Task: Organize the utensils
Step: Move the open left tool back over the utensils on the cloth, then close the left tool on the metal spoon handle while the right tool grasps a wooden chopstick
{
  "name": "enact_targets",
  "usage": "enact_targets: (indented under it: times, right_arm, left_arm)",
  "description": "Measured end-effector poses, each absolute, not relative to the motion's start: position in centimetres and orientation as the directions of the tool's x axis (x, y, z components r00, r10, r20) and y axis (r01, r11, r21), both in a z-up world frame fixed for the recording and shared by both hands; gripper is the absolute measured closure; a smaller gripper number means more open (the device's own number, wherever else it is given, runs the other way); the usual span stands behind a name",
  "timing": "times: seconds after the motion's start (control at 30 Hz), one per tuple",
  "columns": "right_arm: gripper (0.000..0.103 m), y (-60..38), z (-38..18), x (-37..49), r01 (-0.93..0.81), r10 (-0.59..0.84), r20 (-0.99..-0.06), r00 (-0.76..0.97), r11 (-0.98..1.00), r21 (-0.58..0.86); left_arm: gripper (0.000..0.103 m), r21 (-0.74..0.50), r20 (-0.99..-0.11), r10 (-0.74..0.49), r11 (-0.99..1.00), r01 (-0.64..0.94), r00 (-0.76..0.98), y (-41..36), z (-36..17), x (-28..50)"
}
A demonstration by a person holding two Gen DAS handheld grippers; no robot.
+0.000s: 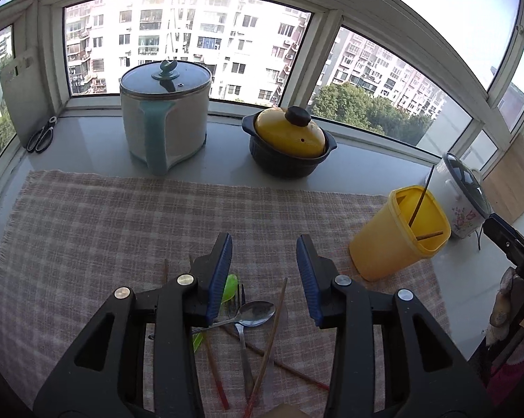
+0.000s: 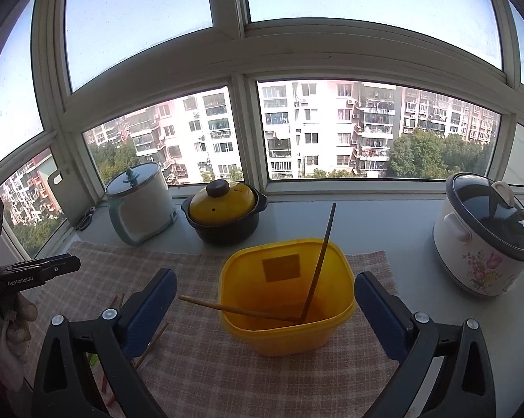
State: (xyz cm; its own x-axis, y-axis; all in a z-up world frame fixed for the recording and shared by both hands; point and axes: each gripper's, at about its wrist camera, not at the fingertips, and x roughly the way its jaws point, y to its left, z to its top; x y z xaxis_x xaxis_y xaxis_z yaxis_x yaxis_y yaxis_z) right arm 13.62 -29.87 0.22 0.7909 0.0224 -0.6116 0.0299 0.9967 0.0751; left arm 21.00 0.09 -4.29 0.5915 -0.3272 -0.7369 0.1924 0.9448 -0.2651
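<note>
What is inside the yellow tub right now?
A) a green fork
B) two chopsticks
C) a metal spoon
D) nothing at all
B: two chopsticks lean inside the yellow tub, while the metal spoon lies in the pile on the checked cloth.

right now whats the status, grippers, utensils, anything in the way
Left gripper open, empty, over the utensil pile. Right gripper wide open, empty, at the yellow holder. Two chopsticks in holder; rest on the checked cloth. Path clear.
</note>
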Motion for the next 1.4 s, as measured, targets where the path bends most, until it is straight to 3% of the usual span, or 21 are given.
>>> enact_targets:
  times: [0.33, 0.6, 0.67, 1.03, 1.27, 1.4]
  right_arm:
    - [0.001, -25.1, -1.5, 11.9, -0.071, 0.101, -0.659, 0.746, 0.995, 0.071]
    - [0.008, -22.0, -4.8, 11.7, -0.143, 0.161, -0.729, 0.666, 0.986, 0.087]
    - [0.015, -21.6, -5.7, 11.9, -0.15, 0.175, -0.748, 0.64, 0.983, 0.101]
    - [0.032, -18.0, -10.7, 12.8, -0.245, 0.245, -0.842, 0.481, 0.959, 0.139]
    - [0.061, -16.7, -13.3, 14.5, -0.236, 0.314, -0.87, 0.381, 0.943, 0.237]
    - [0.065, -15.8, -14.7, 15.8, -0.216, 0.368, -0.869, 0.332, 0.926, 0.309]
  left_arm:
    - [0.065, -0.237, -0.816, -0.289, 0.957, 0.167, 0.5, 4.8, -8.5, 21.1]
    - [0.065, -0.244, -0.851, -0.305, 0.95, 0.194, 0.427, 5.5, -11.1, 21.4]
    - [0.065, -0.246, -0.858, -0.303, 0.951, 0.186, 0.415, 5.7, -11.8, 21.7]
    - [0.071, -0.252, -0.89, -0.288, 0.957, 0.144, 0.353, 7.1, -15.6, 22.7]
    - [0.077, -0.265, -0.89, -0.308, 0.95, 0.167, 0.337, 7.1, -16.0, 22.8]
    - [0.078, -0.285, -0.885, -0.34, 0.936, 0.207, 0.318, 6.5, -16.0, 22.4]
